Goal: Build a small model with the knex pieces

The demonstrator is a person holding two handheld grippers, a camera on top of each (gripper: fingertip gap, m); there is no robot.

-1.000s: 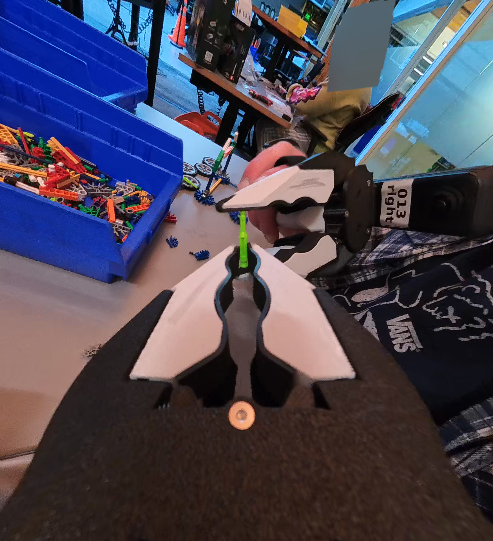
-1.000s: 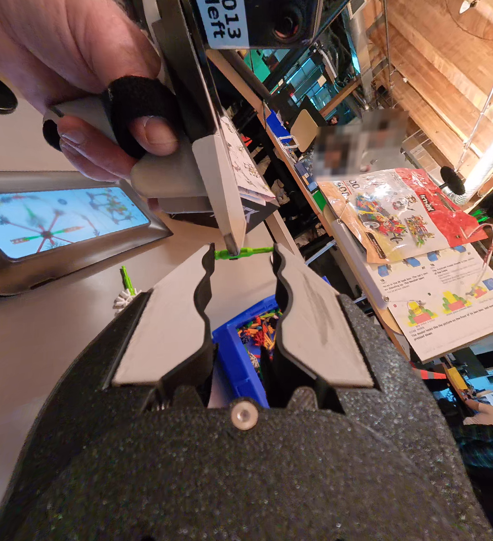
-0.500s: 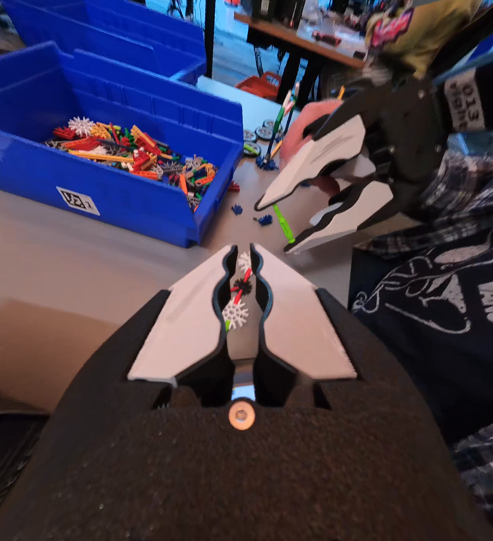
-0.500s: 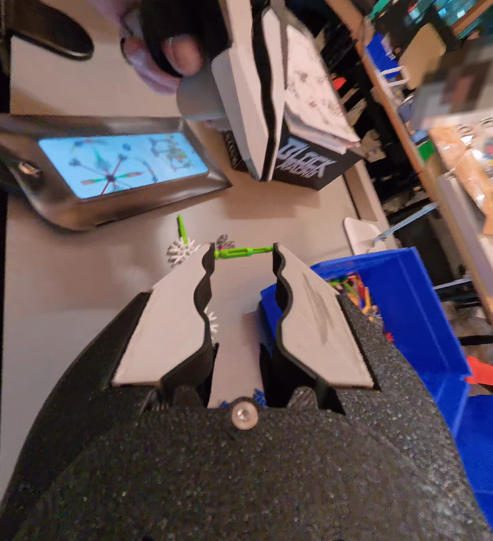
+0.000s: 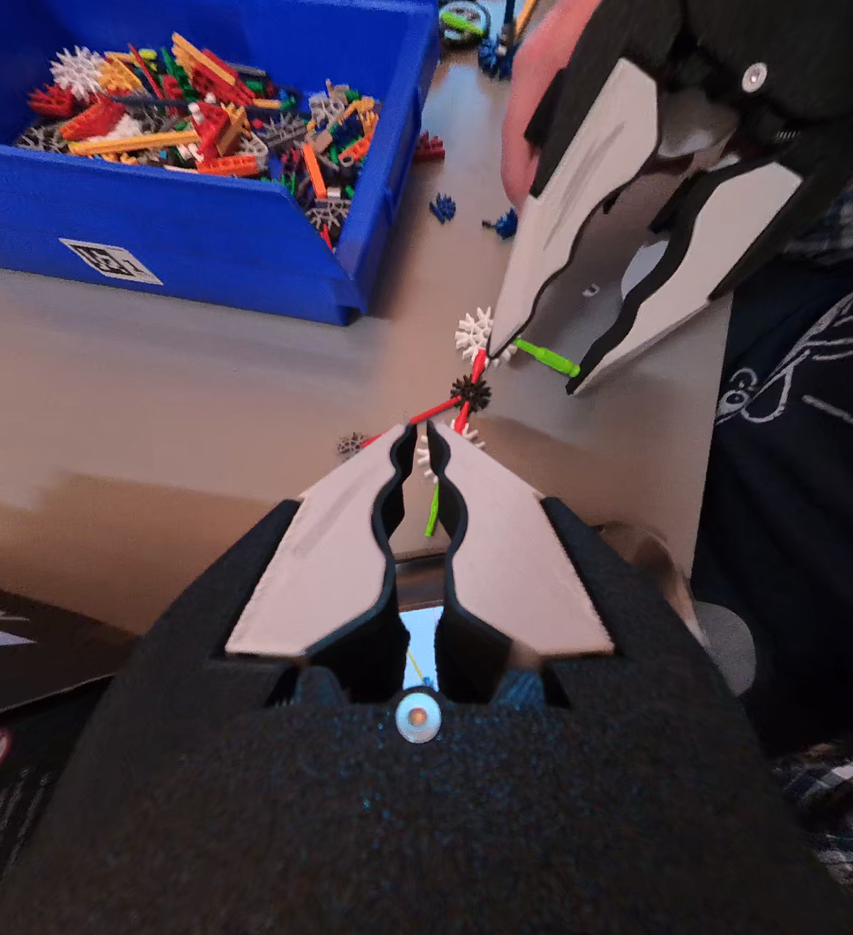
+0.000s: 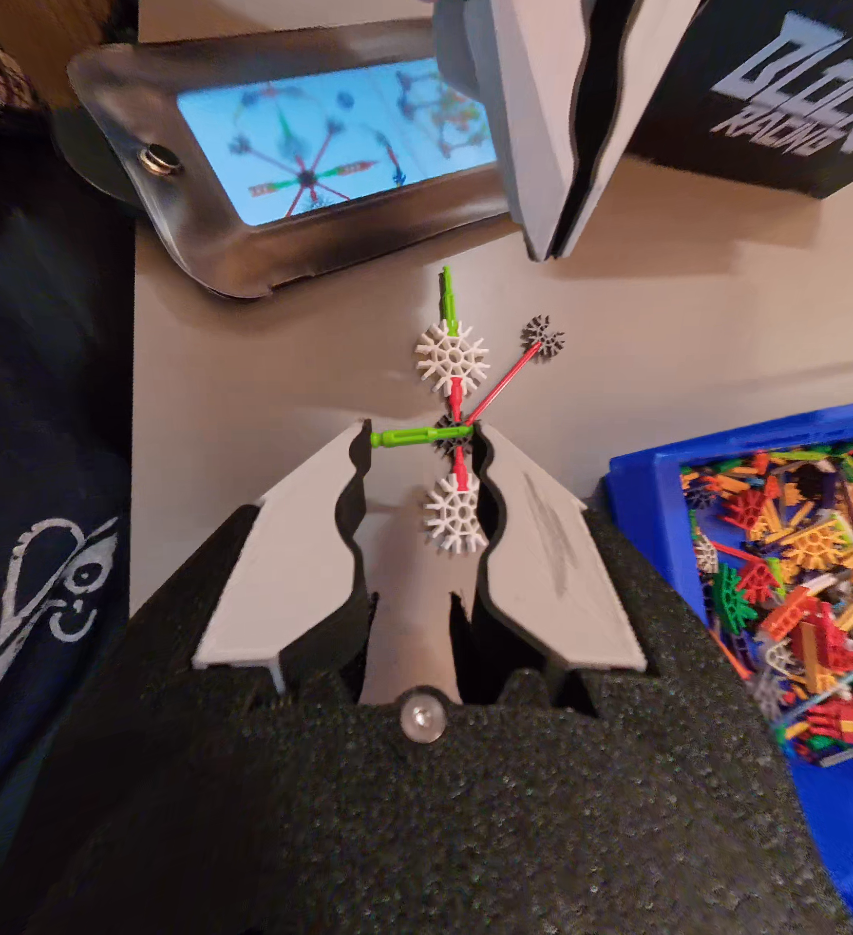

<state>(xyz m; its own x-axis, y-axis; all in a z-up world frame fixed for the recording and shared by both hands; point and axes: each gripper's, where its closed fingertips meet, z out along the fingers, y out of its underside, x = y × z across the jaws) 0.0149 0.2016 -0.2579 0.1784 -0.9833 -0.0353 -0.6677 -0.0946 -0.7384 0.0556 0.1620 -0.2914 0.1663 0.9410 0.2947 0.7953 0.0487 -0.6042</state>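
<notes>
Green rod (image 6: pixel 421 436) — spanning right tongs (image 6: pixel 421 435)

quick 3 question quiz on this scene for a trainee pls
1. True or false: the right hand-held gripper grips a green rod end to end between its fingertips.
2. How many white connectors are joined to the black hub by short red rods? A) one B) two C) four
3. Fill in: the loose building parts lie in a ___ bin.

Key: 1 true; 2 B; 3 blue
</notes>
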